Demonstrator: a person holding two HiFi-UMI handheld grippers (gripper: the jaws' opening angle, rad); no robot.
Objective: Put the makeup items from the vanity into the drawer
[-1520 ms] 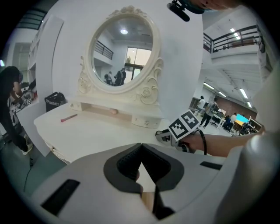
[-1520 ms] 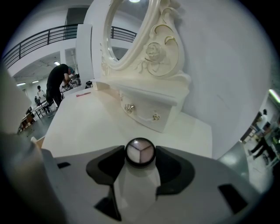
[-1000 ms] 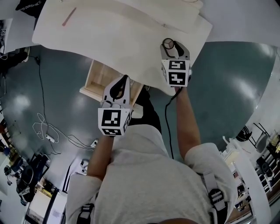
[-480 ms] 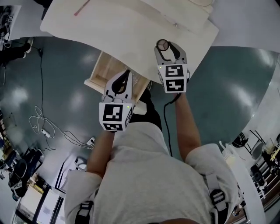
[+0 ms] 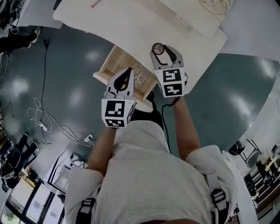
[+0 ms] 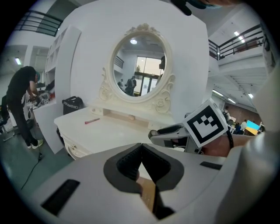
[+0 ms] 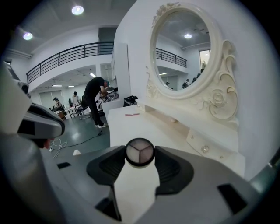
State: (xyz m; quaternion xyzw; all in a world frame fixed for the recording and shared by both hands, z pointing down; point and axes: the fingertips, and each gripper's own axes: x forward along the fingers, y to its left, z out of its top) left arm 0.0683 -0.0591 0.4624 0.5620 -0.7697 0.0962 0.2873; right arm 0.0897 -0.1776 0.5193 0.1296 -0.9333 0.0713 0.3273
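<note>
My right gripper (image 5: 160, 50) (image 7: 140, 162) is shut on a small round compact (image 5: 158, 47) (image 7: 140, 152) with a three-part pan, held over the front edge of the white vanity top (image 5: 131, 22). Just left of it the wooden drawer (image 5: 114, 65) stands pulled out, with something clear and crinkly inside. My left gripper (image 5: 128, 71) (image 6: 141, 147) hangs over that drawer, jaws shut with nothing between them. A thin pink makeup stick (image 5: 96, 3) (image 6: 92, 120) (image 7: 132, 114) lies far back on the vanity top.
An oval mirror (image 6: 138, 65) (image 7: 183, 43) in a carved frame rises behind the vanity, with a low shelf and small knobbed drawer (image 7: 204, 149) below it. Cables (image 5: 48, 127) trail on the floor at left. A person (image 6: 22, 100) stands at a table beyond.
The right gripper has carried the compact leftward, from over the vanity top to its front edge beside the drawer. The left gripper has moved further over the drawer, still shut.
</note>
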